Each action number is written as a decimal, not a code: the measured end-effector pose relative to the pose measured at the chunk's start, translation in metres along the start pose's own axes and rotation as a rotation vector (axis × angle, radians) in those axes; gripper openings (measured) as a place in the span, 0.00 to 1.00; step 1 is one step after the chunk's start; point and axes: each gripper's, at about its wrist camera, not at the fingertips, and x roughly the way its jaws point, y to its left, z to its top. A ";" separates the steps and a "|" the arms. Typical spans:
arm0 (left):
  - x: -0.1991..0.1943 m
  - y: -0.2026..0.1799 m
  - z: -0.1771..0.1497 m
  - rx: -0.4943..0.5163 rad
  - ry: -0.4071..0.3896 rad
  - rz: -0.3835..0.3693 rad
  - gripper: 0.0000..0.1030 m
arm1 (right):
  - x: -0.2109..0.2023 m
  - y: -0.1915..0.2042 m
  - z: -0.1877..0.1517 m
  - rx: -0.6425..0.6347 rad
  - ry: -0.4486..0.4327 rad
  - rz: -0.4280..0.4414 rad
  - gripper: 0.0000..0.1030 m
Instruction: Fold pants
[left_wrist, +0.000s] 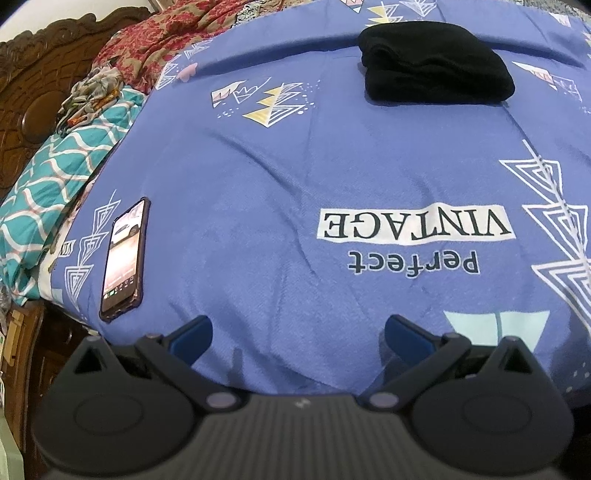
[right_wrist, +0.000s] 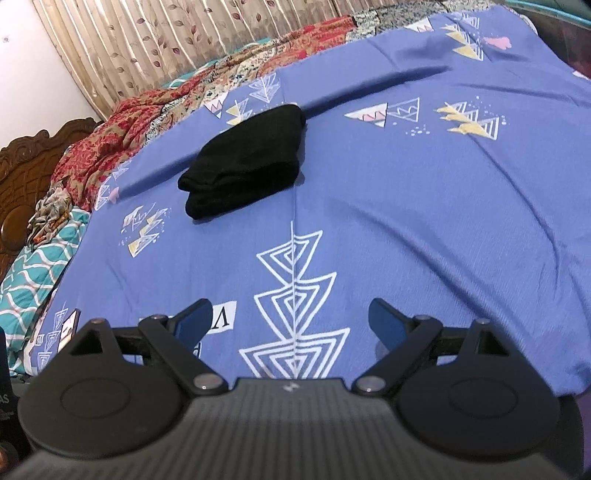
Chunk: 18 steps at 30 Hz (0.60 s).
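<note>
Lying folded, black pants (right_wrist: 245, 158) sit well beyond phone (left_wrist: 123, 260), apparently unobstructed.

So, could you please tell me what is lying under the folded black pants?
The black pants rest directly on the blue printed bedsheet. Anything between them is covered by the fabric and cannot be seen.

Premises are a domestic bedroom. A bed carries a blue printed bedsheet (left_wrist: 295, 177) lettered "Perfect VINTAGE", backed by a carved dark wooden headboard (left_wrist: 33, 74); loose household textiles lie along its far side, namely a red patterned cloth (right_wrist: 122, 129) and a teal wave-patterned quilt (left_wrist: 55, 173). A leaf-printed pleated curtain (right_wrist: 166, 40) hangs behind the bed beside a plain white wall (right_wrist: 33, 70), and a smartphone (left_wrist: 123, 258) lies screen-up on the sheet near the edge.
</note>
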 end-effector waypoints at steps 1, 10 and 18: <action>0.000 0.000 0.000 0.002 0.001 0.002 1.00 | 0.000 0.000 0.000 0.001 0.002 0.000 0.90; 0.001 0.001 0.000 0.006 -0.003 0.014 1.00 | -0.003 0.000 0.000 0.005 -0.010 -0.002 0.90; -0.001 -0.001 0.002 0.019 -0.015 0.018 1.00 | -0.004 0.000 -0.001 0.009 -0.013 0.002 0.90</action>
